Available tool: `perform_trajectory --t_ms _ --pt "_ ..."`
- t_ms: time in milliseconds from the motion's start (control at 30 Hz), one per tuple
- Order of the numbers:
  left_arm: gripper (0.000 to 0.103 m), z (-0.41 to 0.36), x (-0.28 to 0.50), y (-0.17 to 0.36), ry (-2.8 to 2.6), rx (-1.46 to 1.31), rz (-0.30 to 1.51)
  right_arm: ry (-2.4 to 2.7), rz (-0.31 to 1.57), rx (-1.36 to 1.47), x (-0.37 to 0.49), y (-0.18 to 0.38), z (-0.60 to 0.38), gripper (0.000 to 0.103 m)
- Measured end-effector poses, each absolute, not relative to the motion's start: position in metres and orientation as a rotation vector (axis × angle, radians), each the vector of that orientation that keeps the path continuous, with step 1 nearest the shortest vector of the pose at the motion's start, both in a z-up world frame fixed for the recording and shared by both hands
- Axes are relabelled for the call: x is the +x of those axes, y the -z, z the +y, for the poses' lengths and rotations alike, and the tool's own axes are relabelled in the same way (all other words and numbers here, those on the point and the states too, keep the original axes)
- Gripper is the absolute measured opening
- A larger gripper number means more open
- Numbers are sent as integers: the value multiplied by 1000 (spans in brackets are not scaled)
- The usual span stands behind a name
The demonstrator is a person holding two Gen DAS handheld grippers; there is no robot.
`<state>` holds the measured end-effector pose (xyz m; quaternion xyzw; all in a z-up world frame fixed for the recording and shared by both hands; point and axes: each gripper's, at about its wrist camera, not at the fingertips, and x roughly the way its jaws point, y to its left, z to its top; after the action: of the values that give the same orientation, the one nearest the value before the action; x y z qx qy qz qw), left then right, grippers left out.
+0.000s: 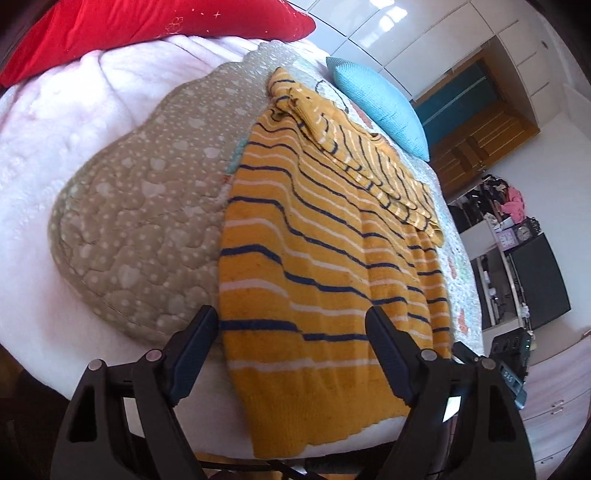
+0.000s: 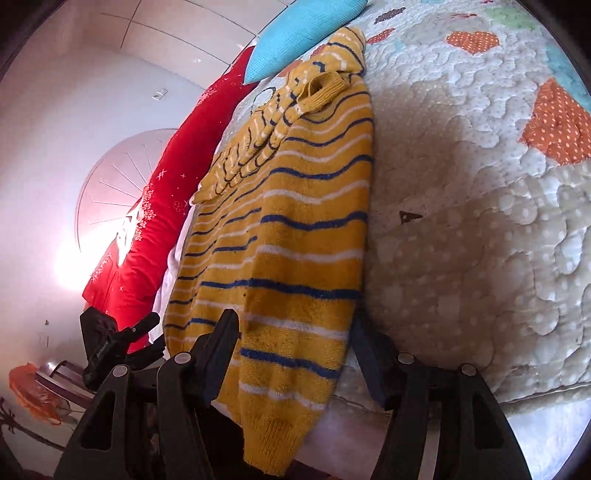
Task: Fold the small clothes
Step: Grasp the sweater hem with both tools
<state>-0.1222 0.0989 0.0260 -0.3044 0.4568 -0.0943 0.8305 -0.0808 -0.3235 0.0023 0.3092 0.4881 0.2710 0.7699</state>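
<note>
A small yellow knit sweater with navy and white stripes lies flat on the bed, both sleeves folded onto its back near the neck. Its ribbed hem hangs over the bed's near edge. My left gripper is open, its fingers wide apart over the hem end, one finger left of the sweater and one on its right part. In the right wrist view the same sweater lies ahead and my right gripper is open, straddling the hem end. Neither holds anything.
A quilted beige-and-patchwork blanket covers the bed, also seen in the right wrist view. A red pillow and a blue cushion lie at the far end. The left gripper's body shows at lower left. Shelves and a wardrobe stand beyond the bed.
</note>
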Motion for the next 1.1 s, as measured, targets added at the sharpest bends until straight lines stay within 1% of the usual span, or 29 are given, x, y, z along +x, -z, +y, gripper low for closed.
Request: perform_trajectory --t_ms 100,167,200,233,267,300,367,433,500,567,600,700,900,1033,1100 --pt "80 91 -127 -24 293 -713 975 -685 1064 759 -85 4 -315 67" --pt "72 84 -130 -24 282 -686 977 -699 1069 729 -90 4 -304 67" --pt "60 81 -131 -24 263 -654 987 -695 1064 706 -93 2 -300 67" --pt "44 79 -132 -23 240 -624 1001 -695 1060 693 -96 1 -297 67" --pt "37 76 -133 -22 227 -604 1013 -701 1060 686 -98 0 -293 67" --pt "33 75 -135 -21 221 -596 1015 -708 1062 687 -101 -1 -291 67" --pt "33 73 -138 -19 223 -599 1015 -723 1075 706 -108 2 -283 65" --pt "33 71 -139 -17 215 -590 1013 -691 1072 682 -111 5 -273 57" --pt "33 70 -135 -15 201 -592 1023 -623 1077 640 -111 6 -271 26" --pt "14 71 -130 -16 137 -563 1046 -593 1103 686 -104 10 -276 18" --pt "8 70 -126 -16 105 -547 1065 -594 1107 715 -103 11 -279 17" --pt "8 74 -131 -24 69 -567 1051 -607 1110 732 -106 9 -284 15" --pt "7 65 -170 -65 43 -451 953 -649 1073 716 -138 -15 -308 13" --pt "3 64 -203 -77 27 -415 919 -673 1064 711 -166 -24 -322 11" --pt "0 64 -209 -75 11 -400 923 -657 1076 688 -173 -22 -322 11"
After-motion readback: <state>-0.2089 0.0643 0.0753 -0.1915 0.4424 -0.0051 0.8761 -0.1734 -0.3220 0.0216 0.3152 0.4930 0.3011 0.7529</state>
